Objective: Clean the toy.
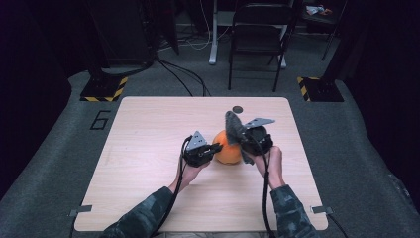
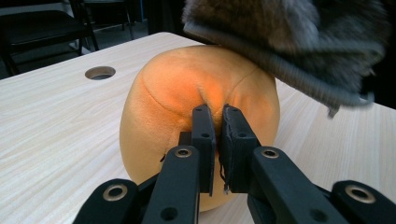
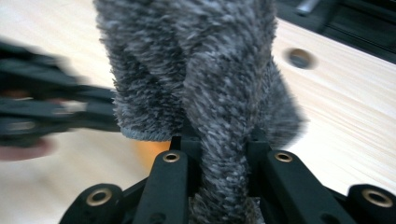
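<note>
Wooden worktop [image 1: 148, 148]: my left tool [image 1: 214, 147] pinches orange plush [image 1: 228, 148]; right tool [image 1: 246, 136] grips grey fuzzy cover [image 1: 234, 126], not yet pulled on.

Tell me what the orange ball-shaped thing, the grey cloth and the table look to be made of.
Orange ball-shaped thing: soft plush fabric, matte and short-napped; stitched seams show and it puckers where the left gripper pinches it.
Grey cloth: fuzzy, heathered pile, probably microfibre or chenille, with a stitched hem; it hangs limp from the right gripper.
Table: pale wood grain, smooth, likely laminate.
</note>
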Motion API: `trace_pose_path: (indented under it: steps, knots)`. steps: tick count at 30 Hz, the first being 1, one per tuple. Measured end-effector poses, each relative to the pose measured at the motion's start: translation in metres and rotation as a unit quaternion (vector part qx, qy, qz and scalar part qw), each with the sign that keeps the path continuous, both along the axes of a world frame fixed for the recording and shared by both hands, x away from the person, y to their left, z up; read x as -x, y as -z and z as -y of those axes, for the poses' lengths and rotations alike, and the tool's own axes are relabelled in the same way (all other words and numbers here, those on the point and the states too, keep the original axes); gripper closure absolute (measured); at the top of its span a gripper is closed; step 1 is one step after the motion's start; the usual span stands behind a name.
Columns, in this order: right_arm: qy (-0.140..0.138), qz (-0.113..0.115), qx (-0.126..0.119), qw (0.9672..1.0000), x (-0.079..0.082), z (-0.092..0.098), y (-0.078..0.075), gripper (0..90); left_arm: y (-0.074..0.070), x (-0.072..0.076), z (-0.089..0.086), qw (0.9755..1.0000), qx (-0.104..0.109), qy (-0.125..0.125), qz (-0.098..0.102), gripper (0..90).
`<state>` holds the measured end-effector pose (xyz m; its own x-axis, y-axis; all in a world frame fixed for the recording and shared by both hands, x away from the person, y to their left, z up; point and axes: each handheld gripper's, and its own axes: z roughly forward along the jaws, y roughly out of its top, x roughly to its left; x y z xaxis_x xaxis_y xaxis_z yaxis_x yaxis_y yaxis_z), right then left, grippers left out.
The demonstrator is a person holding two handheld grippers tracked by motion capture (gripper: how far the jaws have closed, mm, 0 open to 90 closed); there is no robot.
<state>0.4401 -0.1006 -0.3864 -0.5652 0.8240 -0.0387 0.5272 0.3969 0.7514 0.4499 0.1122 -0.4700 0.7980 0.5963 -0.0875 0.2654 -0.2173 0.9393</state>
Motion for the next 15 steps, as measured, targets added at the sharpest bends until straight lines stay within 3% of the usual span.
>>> trace_pose_path:
  steps: [3,5,11,15]
  knots:
    - [-0.022,-0.012,0.023,0.9994,-0.001,-0.02,0.014,76.5,0.001,0.0,-0.001,0.9999,-0.012,-0.012,0.0,85.0]
    - [-0.022,-0.012,0.031,0.9992,-0.003,-0.023,0.022,76.6,0.004,-0.001,-0.002,0.9998,-0.011,-0.015,-0.005,85.0]
    - [-0.016,-0.018,0.033,0.9992,-0.006,-0.012,0.02,76.8,0.005,-0.002,-0.001,0.9999,-0.012,-0.012,-0.002,85.1]
    - [0.003,-0.023,0.027,0.9994,-0.008,0.001,0.019,76.7,0.005,-0.002,-0.001,0.9998,-0.013,-0.011,-0.003,85.1]
